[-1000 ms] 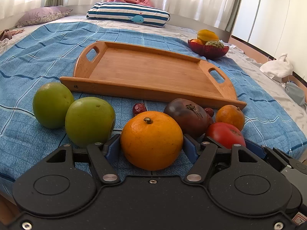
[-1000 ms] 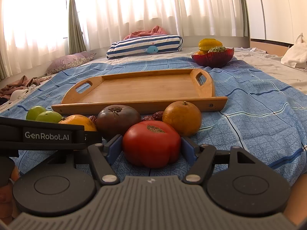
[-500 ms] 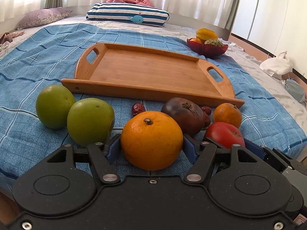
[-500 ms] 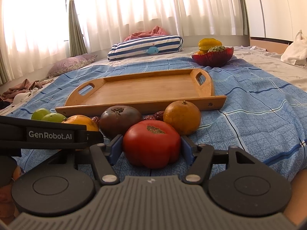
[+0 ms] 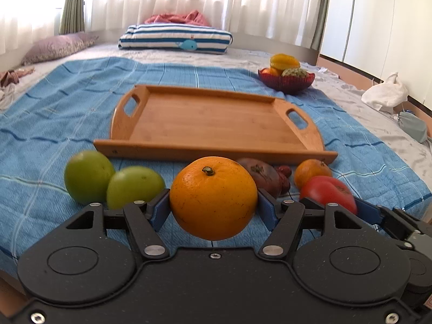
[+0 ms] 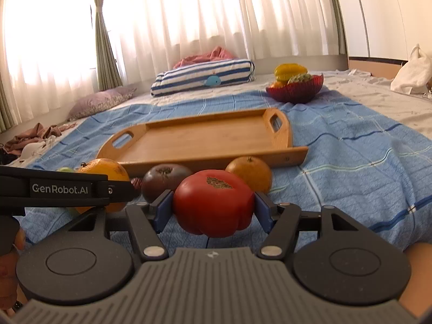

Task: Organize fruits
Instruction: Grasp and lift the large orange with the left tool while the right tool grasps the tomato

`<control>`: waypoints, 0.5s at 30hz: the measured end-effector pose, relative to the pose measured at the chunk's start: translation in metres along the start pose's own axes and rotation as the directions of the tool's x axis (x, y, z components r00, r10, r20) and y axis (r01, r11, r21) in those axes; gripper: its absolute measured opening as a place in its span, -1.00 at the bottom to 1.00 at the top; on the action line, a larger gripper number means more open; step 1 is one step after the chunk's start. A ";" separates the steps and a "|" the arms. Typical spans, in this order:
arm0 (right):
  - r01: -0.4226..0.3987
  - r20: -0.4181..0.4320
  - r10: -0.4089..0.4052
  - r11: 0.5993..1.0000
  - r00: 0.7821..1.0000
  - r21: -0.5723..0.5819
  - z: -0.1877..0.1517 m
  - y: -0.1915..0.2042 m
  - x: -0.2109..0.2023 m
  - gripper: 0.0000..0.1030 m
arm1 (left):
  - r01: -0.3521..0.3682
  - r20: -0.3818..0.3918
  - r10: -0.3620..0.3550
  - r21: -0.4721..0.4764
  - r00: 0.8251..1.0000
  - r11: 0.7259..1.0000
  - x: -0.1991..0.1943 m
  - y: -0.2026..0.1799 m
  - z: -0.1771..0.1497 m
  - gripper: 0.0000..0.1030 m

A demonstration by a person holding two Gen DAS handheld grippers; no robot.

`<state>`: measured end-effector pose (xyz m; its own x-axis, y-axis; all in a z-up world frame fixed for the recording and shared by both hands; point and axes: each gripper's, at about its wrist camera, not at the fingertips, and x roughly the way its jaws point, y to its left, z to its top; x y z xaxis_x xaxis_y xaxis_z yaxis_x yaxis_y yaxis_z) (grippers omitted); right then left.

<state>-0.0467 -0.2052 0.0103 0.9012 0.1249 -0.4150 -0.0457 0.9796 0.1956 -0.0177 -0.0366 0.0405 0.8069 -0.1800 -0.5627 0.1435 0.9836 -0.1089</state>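
Orange (image 5: 213, 197) sits pinched in my left gripper (image 5: 213, 208), lifted just off the blanket (image 5: 54, 124); tomato (image 6: 213, 206) is pinched likewise in my right gripper (image 6: 213, 210). The tray (image 5: 210, 148) lies straight ahead, beyond both, its long side facing me.

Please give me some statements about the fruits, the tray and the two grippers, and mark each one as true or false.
1. The left gripper holds the large orange. True.
2. The right gripper holds a green fruit. False: its fingers clamp the red tomato.
3. The wooden tray has no fruit on it. True.
4. The two green fruits lie in the red bowl. False: they lie on the blue blanket.
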 end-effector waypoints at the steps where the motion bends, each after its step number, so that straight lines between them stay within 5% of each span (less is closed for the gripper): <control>1: 0.002 0.008 -0.002 1.000 1.000 -0.002 0.001 0.000 -0.002 0.28 | 0.000 0.005 0.000 0.001 1.000 1.000 -0.001 0.000 0.002 0.26; 15: 0.025 0.095 -0.024 1.000 0.995 -0.015 0.031 -0.011 0.000 0.28 | -0.019 0.059 0.019 0.005 0.998 1.000 -0.002 0.012 0.027 0.26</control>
<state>-0.0331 -0.2205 0.0361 0.9388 0.0860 -0.3336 -0.0291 0.9847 0.1718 -0.0019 -0.0245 0.0625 0.8420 -0.1606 -0.5151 0.1311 0.9869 -0.0936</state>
